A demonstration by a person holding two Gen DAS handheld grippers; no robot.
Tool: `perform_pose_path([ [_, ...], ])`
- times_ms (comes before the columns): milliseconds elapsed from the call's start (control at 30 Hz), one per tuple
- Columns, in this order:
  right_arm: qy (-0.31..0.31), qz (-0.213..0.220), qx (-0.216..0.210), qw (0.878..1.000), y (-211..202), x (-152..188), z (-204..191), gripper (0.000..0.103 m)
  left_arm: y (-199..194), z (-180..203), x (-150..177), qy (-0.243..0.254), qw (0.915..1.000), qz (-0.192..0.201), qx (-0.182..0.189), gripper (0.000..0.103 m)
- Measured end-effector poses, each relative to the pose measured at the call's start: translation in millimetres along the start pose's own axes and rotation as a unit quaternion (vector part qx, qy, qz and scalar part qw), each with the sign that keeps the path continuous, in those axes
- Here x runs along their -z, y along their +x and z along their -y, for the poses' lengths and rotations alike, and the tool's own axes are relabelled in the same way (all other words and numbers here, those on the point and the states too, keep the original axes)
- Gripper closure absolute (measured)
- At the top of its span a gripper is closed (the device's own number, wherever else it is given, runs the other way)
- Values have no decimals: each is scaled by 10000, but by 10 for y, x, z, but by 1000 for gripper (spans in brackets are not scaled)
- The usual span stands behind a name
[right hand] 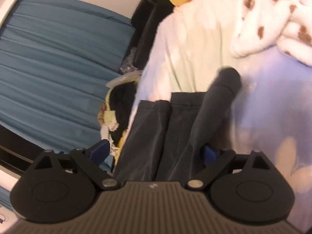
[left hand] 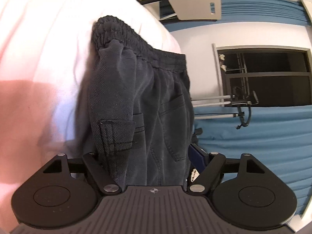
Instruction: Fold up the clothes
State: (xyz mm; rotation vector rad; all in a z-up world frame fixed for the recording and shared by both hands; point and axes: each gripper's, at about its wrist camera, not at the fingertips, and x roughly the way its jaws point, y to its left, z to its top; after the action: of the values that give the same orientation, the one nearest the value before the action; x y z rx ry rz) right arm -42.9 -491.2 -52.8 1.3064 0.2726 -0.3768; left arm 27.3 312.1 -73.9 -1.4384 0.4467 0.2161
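Your left claw [left hand: 148, 163] and right claw [right hand: 156, 156] both stand wide apart around the dark pants [left hand: 140, 97]; whether either grips, you cannot tell. The pants lie on the bed [right hand: 263, 97].

Before me, a dark window [left hand: 267, 76] sits in a white wall [left hand: 197, 39], teal curtains [right hand: 58, 58] hanging beside my pastel-sheeted bed [right hand: 195, 44].

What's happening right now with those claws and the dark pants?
Left gripper and right gripper: jaw state unclear, cloth between. Dark pants draped on the bed. Fleecy blanket lies beyond.
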Motion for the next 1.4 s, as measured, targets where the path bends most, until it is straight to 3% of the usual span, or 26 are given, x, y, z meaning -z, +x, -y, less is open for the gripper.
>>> perform_pose_path([
  [100, 393, -124, 265, 9988, 90, -35, 138, 7, -6, -88, -81, -169, 9993, 208, -252, 26],
  [200, 564, -128, 547, 9968, 167, -87, 228, 17, 7, -126, -230, -176, 9964, 557, -616, 32],
  [333, 682, -24, 927, 9933, 247, -143, 294, 35, 206, -148, -428, 100, 9975, 242, -663, 32],
  [400, 703, 91, 1043, 9920, 257, -176, 328, 46, 266, -148, -474, 215, 9969, 153, -736, 37],
  [433, 612, 178, 1092, 9920, 244, -175, 300, 60, 270, -139, -481, 244, 9962, 147, -823, 54],
  [467, 522, 266, 1141, 9917, 230, -174, 273, 82, 266, -125, -479, 305, 9950, 147, -939, 72],
  [500, 420, 351, 1179, 9915, 216, -172, 240, 93, 251, -114, -469, 367, 9939, 166, -1025, 80],
  [533, 161, 413, 1069, 9933, 192, -150, 146, 97, 211, -108, -458, 378, 9937, 208, -1031, 91],
  [633, -495, 673, 486, 9953, 33, -72, -160, 98, 31, -22, -417, 405, 9939, 445, -919, 98],
  [733, -844, 908, 252, 9920, -122, -56, -292, 100, -284, 177, -351, 645, 9935, 663, -669, 98],
  [1033, -532, 986, -40, 9937, -550, -323, -299, 100, -1257, 623, -226, 992, 9917, 811, 139, 98],
  [1133, -646, 1055, -133, 9922, -696, -504, -263, 100, -1378, 537, -254, 929, 9932, 689, 119, 98],
  [1233, -540, 739, 69, 9958, -560, -587, -186, 100, -1280, 525, -275, 916, 9937, 647, -90, 98],
  [1400, -756, 643, 168, 9949, -192, -573, -425, 100, -913, 896, -339, 1256, 9887, 710, -414, 99],
])
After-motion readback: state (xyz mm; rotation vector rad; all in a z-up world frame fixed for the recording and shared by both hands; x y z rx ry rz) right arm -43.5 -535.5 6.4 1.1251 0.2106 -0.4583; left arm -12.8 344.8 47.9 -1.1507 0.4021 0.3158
